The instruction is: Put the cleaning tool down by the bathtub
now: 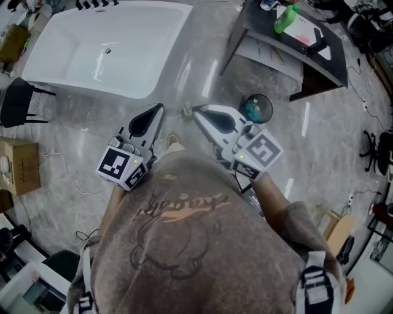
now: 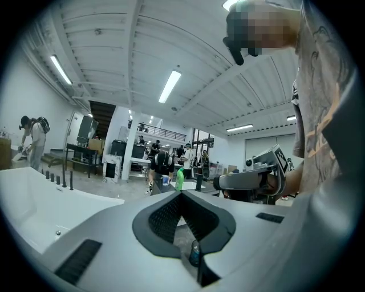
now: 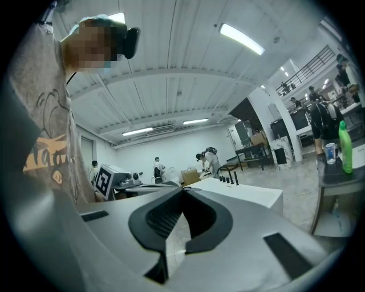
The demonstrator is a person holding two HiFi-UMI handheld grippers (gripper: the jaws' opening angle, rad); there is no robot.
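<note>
The white bathtub (image 1: 116, 49) stands on the grey floor at the upper left; its rim shows in the left gripper view (image 2: 34, 194) and its end in the right gripper view (image 3: 245, 191). I hold both grippers level in front of my chest, tips close together. My left gripper (image 1: 161, 108) (image 2: 181, 194) is shut with nothing between its jaws. My right gripper (image 1: 196, 110) (image 3: 183, 190) is shut and empty too. A small pale thing (image 1: 186, 110) lies on the floor just past the two tips; I cannot tell what it is. No cleaning tool is clearly in view.
A round black stand with a blue thing (image 1: 256, 108) on it sits right of the grippers. A dark table (image 1: 307, 58) with a green bottle (image 1: 285, 18) stands at the upper right. A black chair (image 1: 17, 101) and a cardboard box (image 1: 18, 165) are at the left. People stand far off.
</note>
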